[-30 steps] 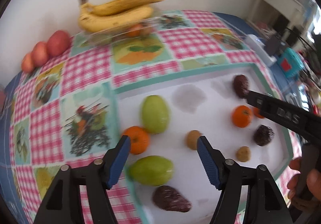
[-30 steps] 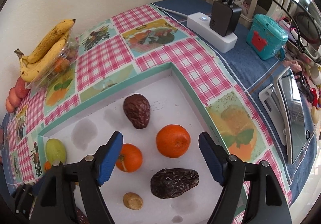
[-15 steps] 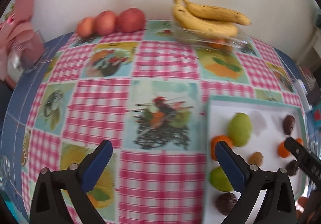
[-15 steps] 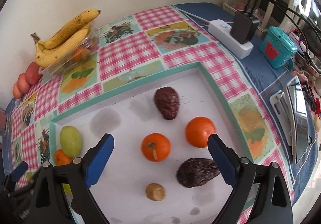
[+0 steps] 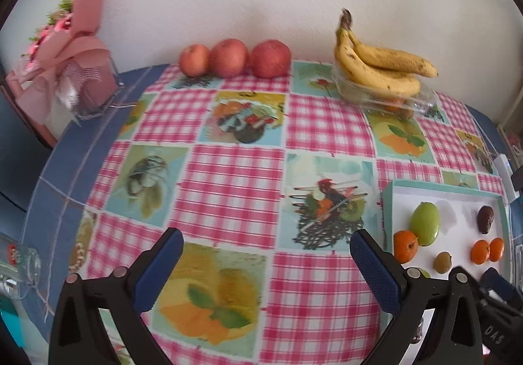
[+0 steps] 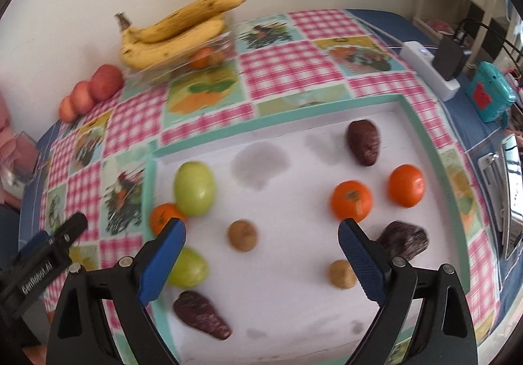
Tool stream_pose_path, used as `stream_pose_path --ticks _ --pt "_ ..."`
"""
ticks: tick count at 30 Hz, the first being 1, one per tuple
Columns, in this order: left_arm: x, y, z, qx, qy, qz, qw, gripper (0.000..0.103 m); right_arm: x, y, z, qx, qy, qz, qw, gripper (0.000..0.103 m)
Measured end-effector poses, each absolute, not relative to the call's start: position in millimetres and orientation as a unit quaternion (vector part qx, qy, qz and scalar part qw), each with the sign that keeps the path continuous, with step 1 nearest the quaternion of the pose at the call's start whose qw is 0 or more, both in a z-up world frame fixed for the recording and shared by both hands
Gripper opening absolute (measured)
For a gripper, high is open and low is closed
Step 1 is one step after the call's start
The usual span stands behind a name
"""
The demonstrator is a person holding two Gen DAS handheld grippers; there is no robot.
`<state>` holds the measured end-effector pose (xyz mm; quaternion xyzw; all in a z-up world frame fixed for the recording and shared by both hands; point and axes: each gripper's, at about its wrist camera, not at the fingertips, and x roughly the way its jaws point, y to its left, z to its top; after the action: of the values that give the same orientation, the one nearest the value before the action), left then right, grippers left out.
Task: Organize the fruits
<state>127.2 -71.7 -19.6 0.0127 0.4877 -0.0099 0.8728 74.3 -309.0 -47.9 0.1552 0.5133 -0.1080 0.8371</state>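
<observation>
In R wrist view only, power strip (image 6: 428,69) w/ charger; both grippers (image 5: 266,267) (image 6: 261,254) wide open, empty.

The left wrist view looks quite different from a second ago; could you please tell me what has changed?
The left gripper swung off the white teal-rimmed tray and now hangs over the pink checked tablecloth, jaws opened wider and empty. The right gripper also opened wider and drew back over the tray, holding nothing. The fruits, including the green mango, stayed where they were.
</observation>
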Motion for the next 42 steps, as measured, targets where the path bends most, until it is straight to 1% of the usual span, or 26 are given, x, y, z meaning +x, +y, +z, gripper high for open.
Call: stream_pose_path --ticks 5,10,17,22,32,42 --pt "111 -59 -4 -0.008 0.476 -0.017 0.879 0.103 62 -295 -48 0.148 0.520 -0.100 0.835 0.095" --pt "90 -61 7 0.052 0.466 0.023 0.883 0.103 47 -281 -42 0.138 0.517 -0.091 0.840 0.095" --pt "59 -59 3 0.107 0.472 0.058 0.873 0.103 29 -261 -35 0.120 0.512 -0.074 0.847 0.095" --pt "45 -45 -10 0.103 0.505 0.056 0.855 0.103 15 -252 -34 0.109 0.513 -0.069 0.849 0.095" --pt "18 -27 -19 0.079 0.529 0.028 0.845 0.103 -18 -236 -33 0.096 0.514 -0.062 0.850 0.095" --pt "6 -27 -20 0.092 0.521 0.024 0.848 0.103 -35 -228 -21 0.086 0.494 -0.061 0.863 0.095"
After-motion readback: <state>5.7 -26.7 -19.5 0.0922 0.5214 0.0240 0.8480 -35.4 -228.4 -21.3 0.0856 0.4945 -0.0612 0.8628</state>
